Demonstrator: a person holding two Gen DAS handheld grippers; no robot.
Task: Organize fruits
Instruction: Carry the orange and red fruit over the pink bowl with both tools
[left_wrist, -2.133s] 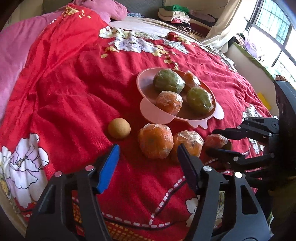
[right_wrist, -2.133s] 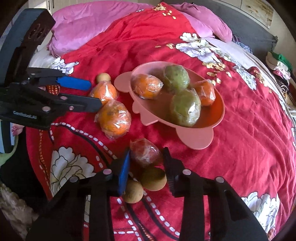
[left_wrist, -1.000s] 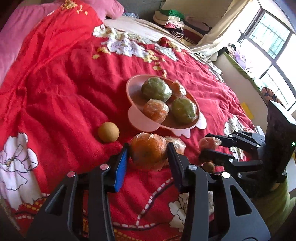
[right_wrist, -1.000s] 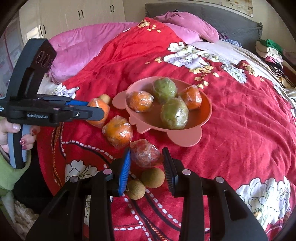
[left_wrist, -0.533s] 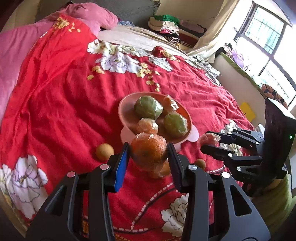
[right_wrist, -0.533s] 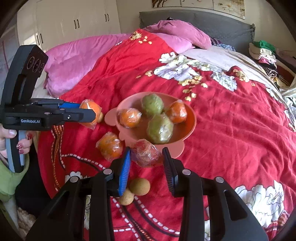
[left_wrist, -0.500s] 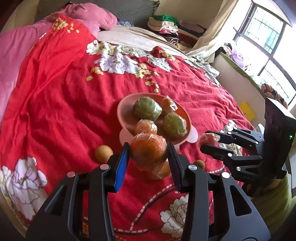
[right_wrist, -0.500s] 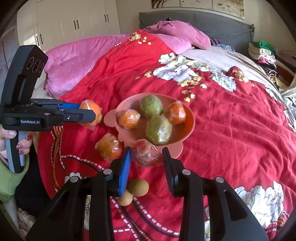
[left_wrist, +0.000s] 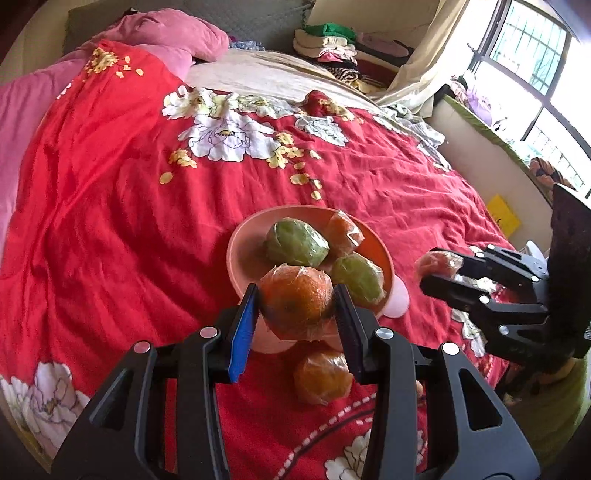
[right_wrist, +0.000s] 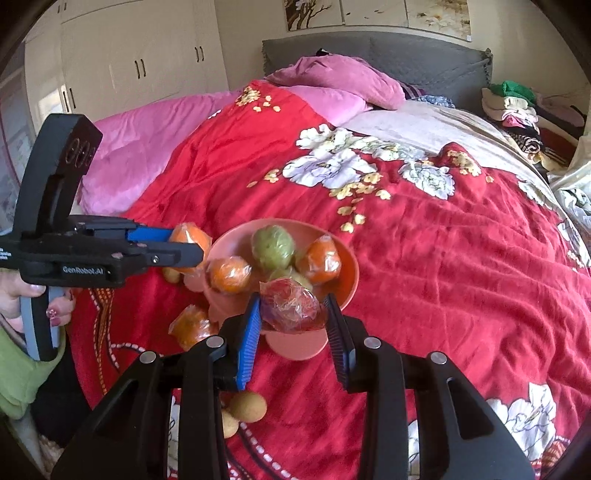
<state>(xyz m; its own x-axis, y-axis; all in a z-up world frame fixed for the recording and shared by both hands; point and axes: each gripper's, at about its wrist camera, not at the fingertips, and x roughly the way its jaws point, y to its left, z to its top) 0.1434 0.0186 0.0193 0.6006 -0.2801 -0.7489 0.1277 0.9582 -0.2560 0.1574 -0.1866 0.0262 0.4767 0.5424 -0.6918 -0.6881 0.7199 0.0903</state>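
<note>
A pink bowl (left_wrist: 240, 243) (right_wrist: 347, 273) sits on the red floral bedspread and holds two wrapped green fruits (left_wrist: 295, 242) and wrapped oranges (right_wrist: 229, 275). My left gripper (left_wrist: 295, 306) is shut on a large wrapped orange (left_wrist: 295, 301), held in the air just in front of the bowl. My right gripper (right_wrist: 293, 312) is shut on a wrapped red fruit (right_wrist: 291, 304), raised over the bowl's near edge. In the left wrist view the right gripper (left_wrist: 437, 273) hangs to the right of the bowl. Another wrapped orange (left_wrist: 321, 376) (right_wrist: 192, 326) lies on the bed below.
Two small brown round fruits (right_wrist: 247, 406) lie on the bedspread near the front edge, a third (right_wrist: 171, 275) beside the bowl. Pink pillows (right_wrist: 332, 77) and folded clothes (left_wrist: 332, 40) are at the far end. A hand (right_wrist: 22, 295) holds the left gripper.
Both grippers closed on their fruits, then lifted them off the bed and carried them up toward the bowl, which now sits closer below each of them.
</note>
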